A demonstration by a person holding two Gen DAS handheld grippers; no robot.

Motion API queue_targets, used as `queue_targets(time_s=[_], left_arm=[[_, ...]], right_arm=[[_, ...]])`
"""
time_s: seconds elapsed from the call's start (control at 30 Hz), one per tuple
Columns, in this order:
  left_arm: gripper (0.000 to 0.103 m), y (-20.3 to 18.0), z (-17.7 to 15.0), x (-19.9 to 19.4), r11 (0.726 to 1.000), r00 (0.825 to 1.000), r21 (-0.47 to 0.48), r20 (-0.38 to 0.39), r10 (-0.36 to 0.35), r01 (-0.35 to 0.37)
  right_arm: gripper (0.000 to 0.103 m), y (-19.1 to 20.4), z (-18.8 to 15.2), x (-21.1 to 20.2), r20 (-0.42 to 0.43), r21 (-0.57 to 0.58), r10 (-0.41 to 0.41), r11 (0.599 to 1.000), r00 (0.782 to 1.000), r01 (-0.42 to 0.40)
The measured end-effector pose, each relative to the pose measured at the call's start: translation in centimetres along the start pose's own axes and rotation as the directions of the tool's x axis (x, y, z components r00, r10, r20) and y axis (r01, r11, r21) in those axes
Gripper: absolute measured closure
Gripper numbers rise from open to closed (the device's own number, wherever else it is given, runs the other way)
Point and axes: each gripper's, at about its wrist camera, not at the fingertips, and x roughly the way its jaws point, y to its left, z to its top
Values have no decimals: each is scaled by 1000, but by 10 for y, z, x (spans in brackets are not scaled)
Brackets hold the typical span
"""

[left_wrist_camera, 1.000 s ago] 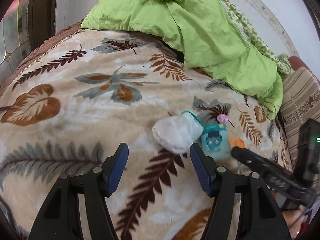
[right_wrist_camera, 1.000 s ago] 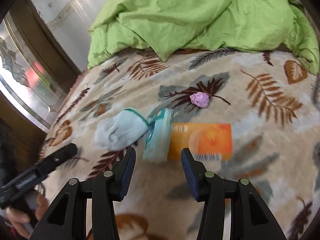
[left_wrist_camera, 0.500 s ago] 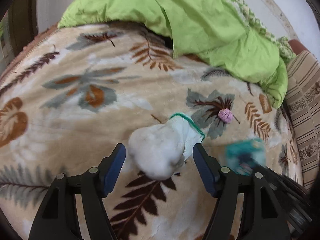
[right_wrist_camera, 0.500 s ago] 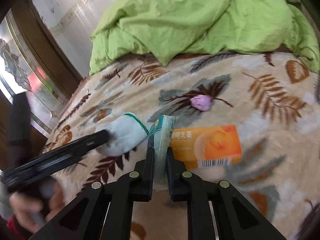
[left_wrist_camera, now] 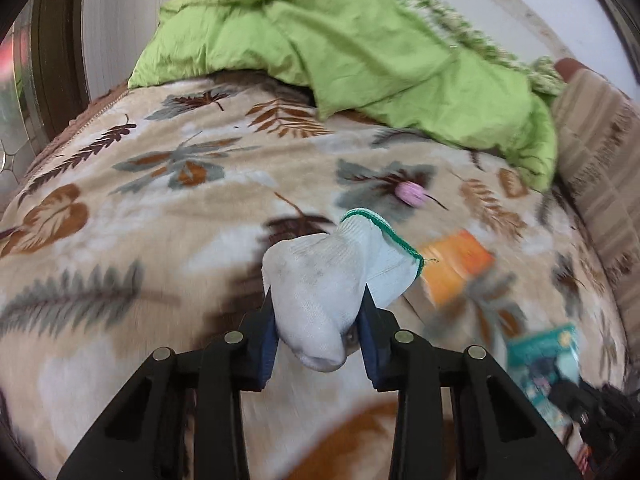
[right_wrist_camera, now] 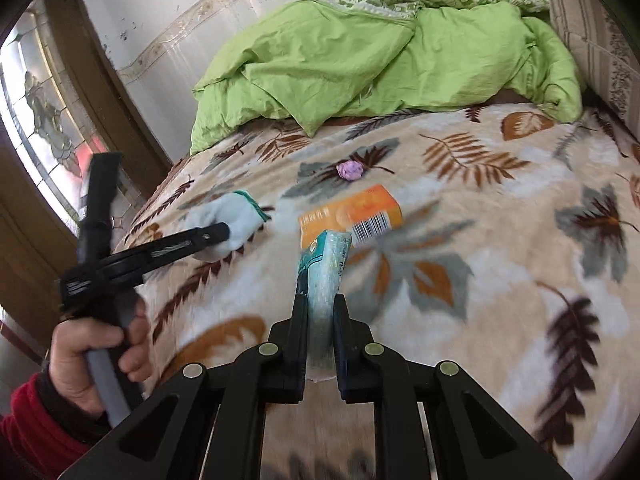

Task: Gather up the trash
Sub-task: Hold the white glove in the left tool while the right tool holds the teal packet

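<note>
My left gripper (left_wrist_camera: 318,312) is shut on a white sock with a green cuff (left_wrist_camera: 332,280), held just above the leaf-patterned blanket (left_wrist_camera: 168,208); the sock also shows in the right wrist view (right_wrist_camera: 228,220). My right gripper (right_wrist_camera: 320,312) is shut on a teal wrapper pack (right_wrist_camera: 324,268), lifted off the blanket; the pack shows blurred in the left wrist view (left_wrist_camera: 544,356). An orange packet (right_wrist_camera: 352,216) and a small pink crumpled ball (right_wrist_camera: 350,170) lie on the blanket beyond both grippers.
A crumpled green duvet (right_wrist_camera: 380,60) covers the far end of the bed. A striped cushion (left_wrist_camera: 600,152) lies along the right side. A wooden door with patterned glass (right_wrist_camera: 44,128) stands at the left, beyond the bed's edge.
My left gripper has closed on the sock, which was lying between its open fingers. My right gripper has lifted the teal pack and pulled back from the orange packet.
</note>
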Motion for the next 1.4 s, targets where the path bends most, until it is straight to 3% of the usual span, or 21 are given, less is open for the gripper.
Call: queue_targets(time_s=[0.23,0.53,1.1,1.4], left_arm=[[69,-30,-63,-65,999,999,39,51,6,-8],[69,-47,-117,-101,991,991,79,84,105,-112],[69,-68,-140,-125,980,986,151,121,112,-130],[69,-81,-145,-134,980,991,179,113,71,-90]], right_arm=[[91,-2,-32,-39,34,17,-7,1000,999,6],[91,2,-68,-67,35,33,6,999,999,-7],[91,-1,-86,-90,50,60,-13,998,999,10],[91,-6,-91,-102,42,103,3,995,999,-8]])
